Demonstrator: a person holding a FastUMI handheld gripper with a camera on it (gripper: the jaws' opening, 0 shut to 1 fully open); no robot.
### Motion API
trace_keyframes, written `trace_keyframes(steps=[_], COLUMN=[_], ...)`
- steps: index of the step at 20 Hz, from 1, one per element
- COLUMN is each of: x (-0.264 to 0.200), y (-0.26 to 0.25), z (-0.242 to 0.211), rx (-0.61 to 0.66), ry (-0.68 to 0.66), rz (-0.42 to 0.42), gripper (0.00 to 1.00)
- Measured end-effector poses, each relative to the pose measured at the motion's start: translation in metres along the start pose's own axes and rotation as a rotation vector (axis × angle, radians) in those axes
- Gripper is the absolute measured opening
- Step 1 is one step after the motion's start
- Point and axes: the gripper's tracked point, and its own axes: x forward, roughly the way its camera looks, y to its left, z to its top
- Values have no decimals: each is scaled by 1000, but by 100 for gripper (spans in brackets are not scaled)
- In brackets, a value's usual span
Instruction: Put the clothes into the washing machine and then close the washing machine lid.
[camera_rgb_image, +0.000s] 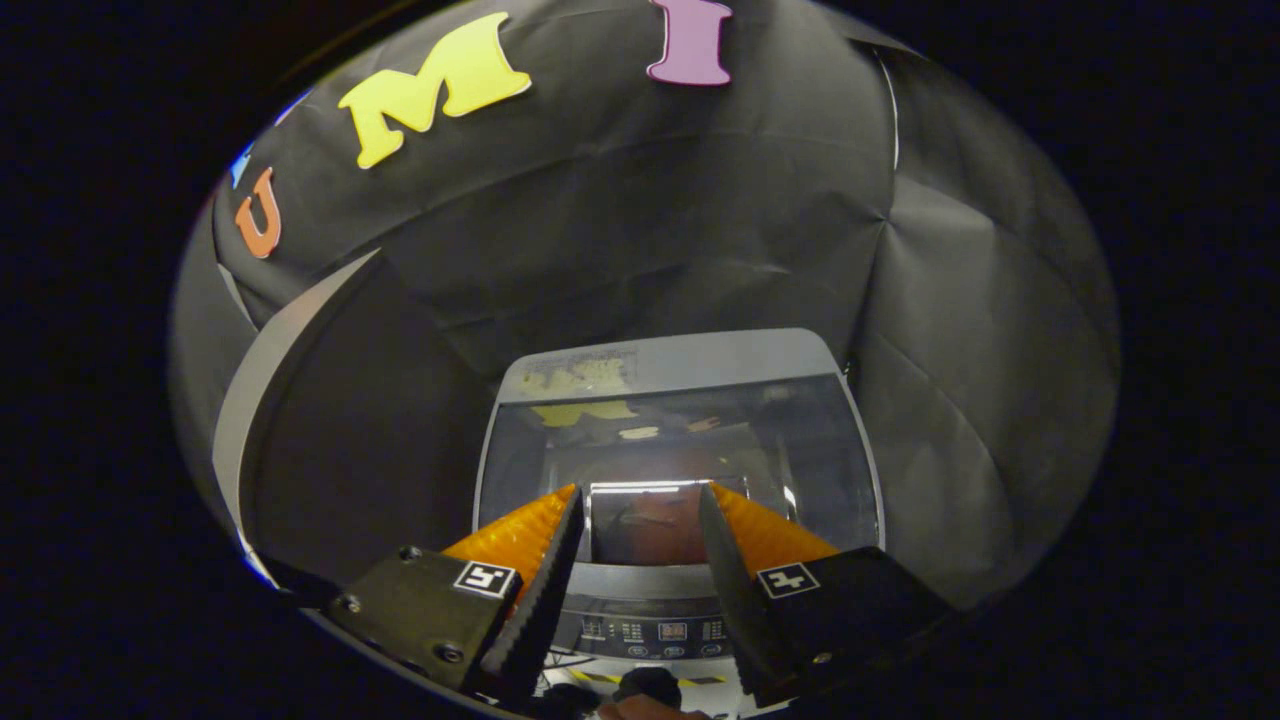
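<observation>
The washing machine (680, 365) stands against the booth wall, seen from above and in front. Its dark glass lid (800, 450) lies flat over the tub and mirrors the booth. A reddish patch (655, 525) shows in the glass between my fingers; I cannot tell whether it is clothing inside or a reflection. The control panel (660, 630) runs along the machine's near edge, below the fingers. My gripper (640, 490) hovers above the front half of the lid, open, with nothing between its fingers.
A large dark panel with a pale grey edge (290, 370) leans to the left of the machine. Yellow and black tape (600, 677) marks the floor beneath the control panel. A dark knob-like thing (648, 684) and a bit of a hand (640, 712) sit under the gripper.
</observation>
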Motion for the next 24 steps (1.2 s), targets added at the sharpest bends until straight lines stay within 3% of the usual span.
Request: trace_keyframes(steps=[15,24], x=[-151,-306], y=[72,140], z=[-93,-140], rx=[19,-42], ry=[-161,-493], rz=[-86,-97], gripper=[74,74])
